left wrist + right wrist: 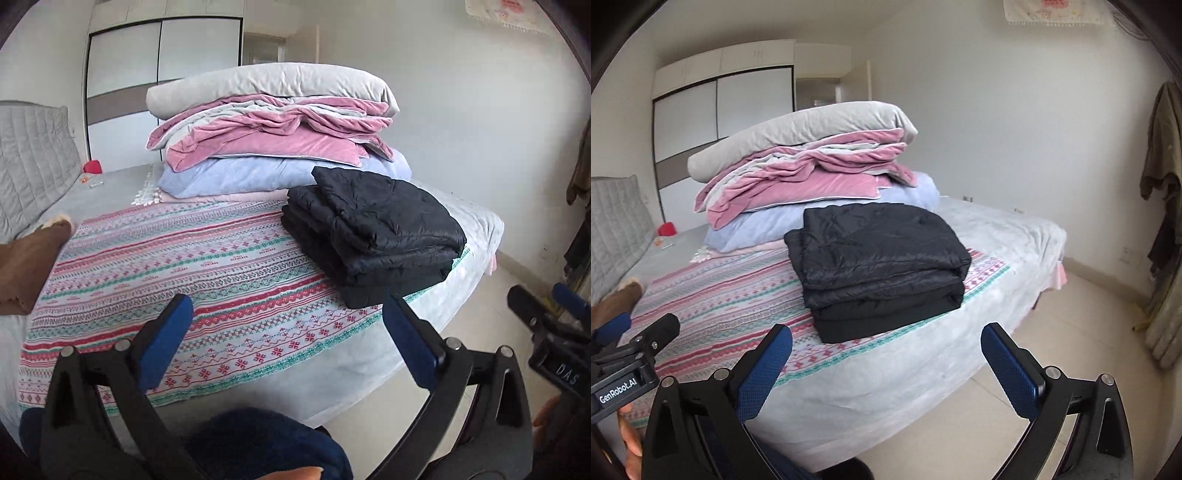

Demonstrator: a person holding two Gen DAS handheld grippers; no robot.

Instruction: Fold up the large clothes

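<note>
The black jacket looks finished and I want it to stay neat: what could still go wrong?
The folded black jacket sits near the bed's edge, so a nudge could tip it off. Its puffy layers may spring open. The tall blanket stack behind leans and could slump onto it.

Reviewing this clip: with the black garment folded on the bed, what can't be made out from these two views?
- Brown garment: cut off by the left edge in the left wrist view, so its fold state is unknown.
- Small items near the red object: too small to identify.
- Black garment: underside and far edge hidden by its own layers.
- Hanging clothes: distorted at the fisheye rim.
</note>
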